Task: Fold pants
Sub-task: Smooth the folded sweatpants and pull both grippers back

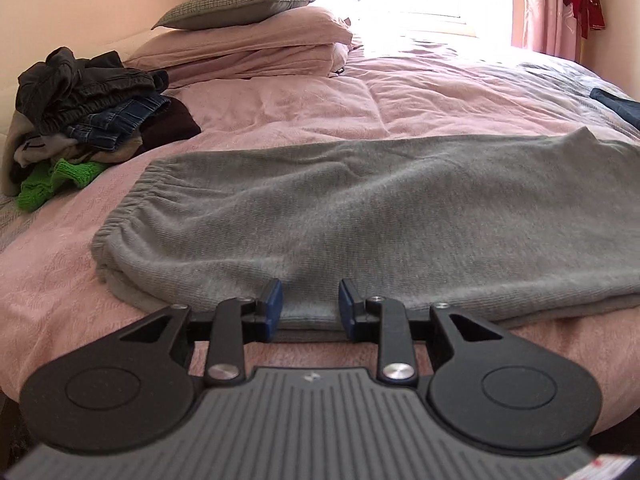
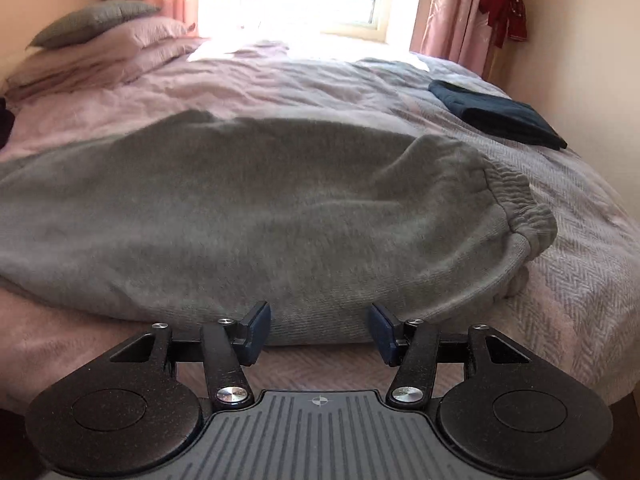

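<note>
Grey sweatpants (image 1: 340,216) lie flat across the pink bedspread, folded lengthwise, with the elastic waistband at the left in the left wrist view. In the right wrist view the same grey sweatpants (image 2: 240,208) end in gathered elastic cuffs at the right. My left gripper (image 1: 310,307) stands open at the near edge of the pants, its blue pads on either side of the fabric edge. My right gripper (image 2: 319,330) is open wider, at the near edge close to the cuff end, with nothing clamped.
A heap of unfolded clothes (image 1: 84,116) sits at the left of the bed. Stacked pillows (image 1: 248,36) lie at the head. A folded dark blue garment (image 2: 500,114) rests at the far right. A red cloth (image 2: 506,12) hangs on the wall.
</note>
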A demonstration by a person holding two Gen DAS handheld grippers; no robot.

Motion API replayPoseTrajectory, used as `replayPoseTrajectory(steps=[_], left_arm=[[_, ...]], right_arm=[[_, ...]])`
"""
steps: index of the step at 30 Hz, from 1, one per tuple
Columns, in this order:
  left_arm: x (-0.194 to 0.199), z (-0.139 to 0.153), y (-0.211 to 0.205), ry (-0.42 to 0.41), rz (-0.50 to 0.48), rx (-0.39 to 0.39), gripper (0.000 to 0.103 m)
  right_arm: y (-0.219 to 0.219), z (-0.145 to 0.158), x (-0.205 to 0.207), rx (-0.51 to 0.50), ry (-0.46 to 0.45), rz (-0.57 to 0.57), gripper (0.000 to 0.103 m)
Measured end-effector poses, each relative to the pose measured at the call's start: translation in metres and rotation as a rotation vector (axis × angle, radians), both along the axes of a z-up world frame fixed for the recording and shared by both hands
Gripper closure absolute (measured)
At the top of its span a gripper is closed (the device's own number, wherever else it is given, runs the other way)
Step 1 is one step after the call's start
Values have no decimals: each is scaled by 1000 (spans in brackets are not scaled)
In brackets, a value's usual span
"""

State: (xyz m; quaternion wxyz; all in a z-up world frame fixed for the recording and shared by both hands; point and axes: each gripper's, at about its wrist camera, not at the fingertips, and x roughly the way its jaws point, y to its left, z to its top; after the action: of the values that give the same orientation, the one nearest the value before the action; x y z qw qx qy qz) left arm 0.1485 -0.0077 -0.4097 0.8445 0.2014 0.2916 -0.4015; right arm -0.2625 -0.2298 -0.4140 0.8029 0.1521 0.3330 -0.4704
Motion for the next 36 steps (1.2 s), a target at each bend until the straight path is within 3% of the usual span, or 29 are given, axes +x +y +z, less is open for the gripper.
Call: replayPoseTrajectory(steps=[2, 4, 5, 7, 8, 14, 17, 26, 36], left_arm=[[-4, -1, 0, 4, 14, -2, 75], [-8, 1, 0, 14, 49, 17, 74], [-12, 5, 3, 23, 61, 15, 73], [-22, 18, 13, 53, 65, 1, 57], [-28, 23, 18, 71, 57, -9, 54], [-75, 53, 42, 38, -14, 1, 48], [-94, 63, 52, 55, -39, 3, 38], [-134, 79, 66, 66, -100, 26, 32], [-145, 82, 61, 59, -118, 45, 27]], right_arm=[[-2, -12, 3, -9, -30, 13, 44], [-7, -22, 10, 48, 35, -11, 43], [-2, -17, 10, 52, 15, -43, 43], [8, -1, 7, 72, -39, -58, 43], [16, 8, 5, 65, -74, -50, 43], [68, 47, 0, 23, -117, -35, 42], [89, 57, -5, 22, -142, -39, 39], [125, 68, -15, 37, -132, -38, 37], [131, 77, -21, 24, -134, -31, 37]])
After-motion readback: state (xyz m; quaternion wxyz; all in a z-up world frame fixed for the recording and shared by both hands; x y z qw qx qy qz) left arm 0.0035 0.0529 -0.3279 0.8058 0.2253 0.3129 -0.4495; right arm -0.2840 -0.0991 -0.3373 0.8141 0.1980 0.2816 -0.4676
